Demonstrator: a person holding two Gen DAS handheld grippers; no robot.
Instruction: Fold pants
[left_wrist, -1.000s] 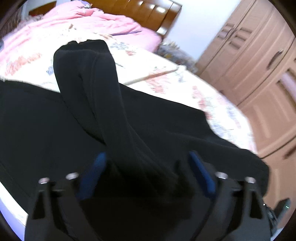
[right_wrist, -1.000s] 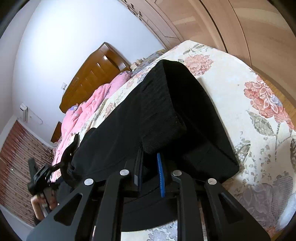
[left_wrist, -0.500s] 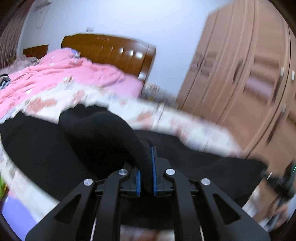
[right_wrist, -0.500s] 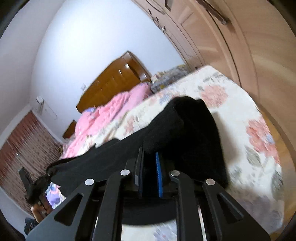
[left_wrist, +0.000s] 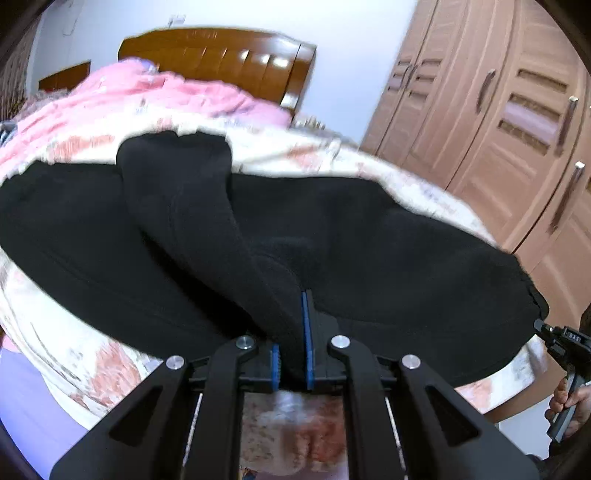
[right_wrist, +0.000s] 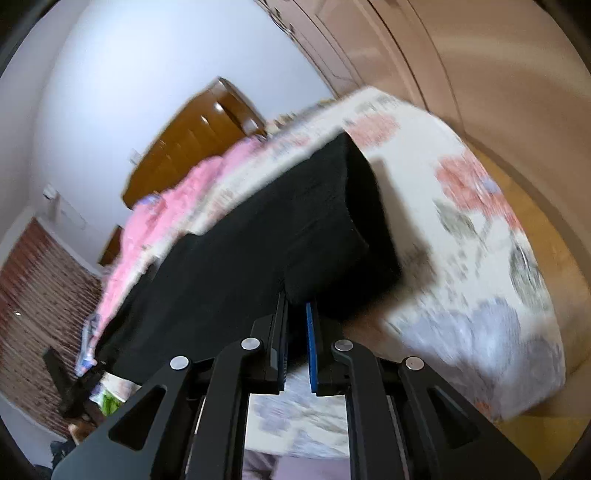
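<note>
Black pants (left_wrist: 369, 236) lie stretched across the near edge of a floral bed. My left gripper (left_wrist: 291, 332) is shut on a raised fold of the pants (left_wrist: 207, 221) that runs up from its blue pads. In the right wrist view my right gripper (right_wrist: 295, 325) is shut on the ribbed waistband end of the pants (right_wrist: 325, 221), lifted off the bed. The right gripper also shows at the far right of the left wrist view (left_wrist: 565, 343). The left gripper shows dimly at the lower left of the right wrist view (right_wrist: 70, 384).
The floral bedsheet (right_wrist: 480, 258) ends at a rounded corner with wood floor (right_wrist: 546, 243) beyond. A pink quilt (left_wrist: 155, 96) and wooden headboard (left_wrist: 221, 55) are at the far end. Wardrobe doors (left_wrist: 498, 110) stand to the right.
My left gripper was open around the pants fold a second ago and is now shut on it. Both grippers have lifted and pulled back toward the bed's near edge with the fabric.
</note>
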